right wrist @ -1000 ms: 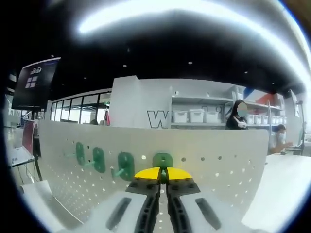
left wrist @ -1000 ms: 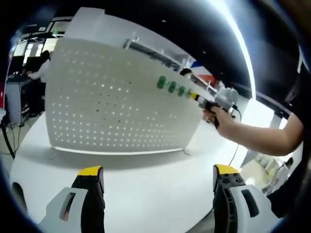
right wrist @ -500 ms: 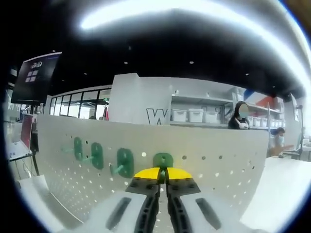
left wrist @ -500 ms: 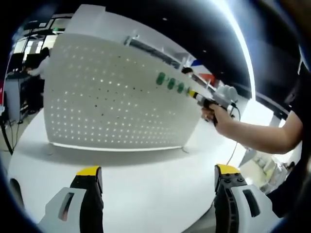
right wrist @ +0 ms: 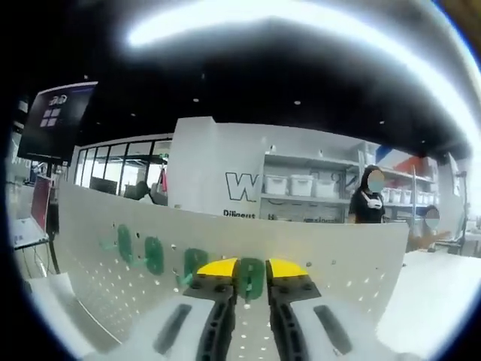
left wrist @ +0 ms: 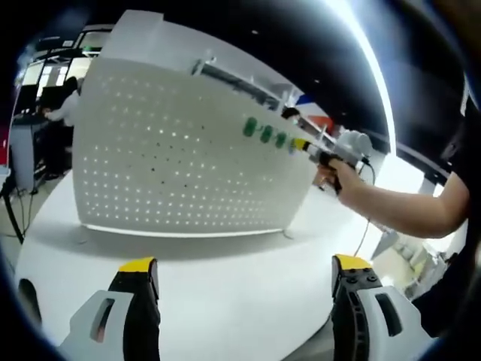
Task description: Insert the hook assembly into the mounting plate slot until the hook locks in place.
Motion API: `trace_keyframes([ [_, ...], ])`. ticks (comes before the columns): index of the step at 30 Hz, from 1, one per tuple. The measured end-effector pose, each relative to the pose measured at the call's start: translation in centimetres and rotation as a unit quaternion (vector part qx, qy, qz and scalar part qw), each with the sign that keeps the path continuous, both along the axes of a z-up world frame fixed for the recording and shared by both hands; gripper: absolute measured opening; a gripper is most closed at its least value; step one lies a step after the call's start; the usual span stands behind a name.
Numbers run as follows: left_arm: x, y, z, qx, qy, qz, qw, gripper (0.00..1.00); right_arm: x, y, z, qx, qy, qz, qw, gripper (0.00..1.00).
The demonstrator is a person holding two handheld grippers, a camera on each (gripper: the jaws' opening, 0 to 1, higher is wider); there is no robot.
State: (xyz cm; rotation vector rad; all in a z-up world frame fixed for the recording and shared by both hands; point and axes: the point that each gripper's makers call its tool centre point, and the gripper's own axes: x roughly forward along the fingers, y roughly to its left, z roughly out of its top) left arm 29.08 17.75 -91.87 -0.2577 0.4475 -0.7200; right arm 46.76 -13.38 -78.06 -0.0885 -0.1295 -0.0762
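Left gripper view: your left gripper (left wrist: 244, 274) gapes empty over white table (left wrist: 225, 286) | right gripper (right wrist: 251, 268) jaws slightly parted around green hook (right wrist: 250, 277) on pegboard (right wrist: 338, 256) at 12 o'clock | shelves (right wrist: 316, 184) behind.

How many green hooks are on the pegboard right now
4. On the pegboard, the green hooks run in a row: first, second, third, and fourth between the right gripper fingers.

The white table (left wrist: 225, 286) lies bare between the left gripper (left wrist: 244, 274) and the upright pegboard (left wrist: 173, 158), so the way to the board's lower face is open. Along the board's upper edge, green hooks (right wrist: 154, 254) stand close in a row, leaving narrow gaps. The right gripper (right wrist: 250, 269), jaws slightly apart, crowds the end hook (right wrist: 251, 272).
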Motion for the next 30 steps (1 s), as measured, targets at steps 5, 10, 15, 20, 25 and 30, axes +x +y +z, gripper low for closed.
trace_keyframes([
  [5,-0.4,0.1,0.3,-0.002,-0.003,0.002,1.0000,0.98,-0.8,0.8,-0.1,0.027,0.015,0.027,0.9992,0.24],
  [10,-0.8,0.3,0.7,-0.003,-0.007,0.003,1.0000,0.98,-2.4,0.9,-1.3,0.033,0.041,0.032,0.9981,0.38],
  [15,-1.3,0.0,0.7,-0.002,-0.008,-0.003,1.0000,1.00,-4.0,2.0,-2.8,0.039,0.077,0.050,0.9950,0.46],
  [20,-2.2,-0.3,0.8,-0.003,-0.008,-0.007,0.9999,1.00,-5.9,2.6,-3.9,0.033,0.100,0.057,0.9928,0.59],
  [25,-2.9,-0.2,0.7,-0.001,-0.005,-0.008,1.0000,1.00,-8.1,2.7,-5.6,0.028,0.121,0.058,0.9905,0.65],
  [30,-3.2,0.3,0.6,0.002,-0.005,-0.005,1.0000,1.00,-10.4,3.0,-7.7,0.032,0.147,0.059,0.9868,0.70],
])
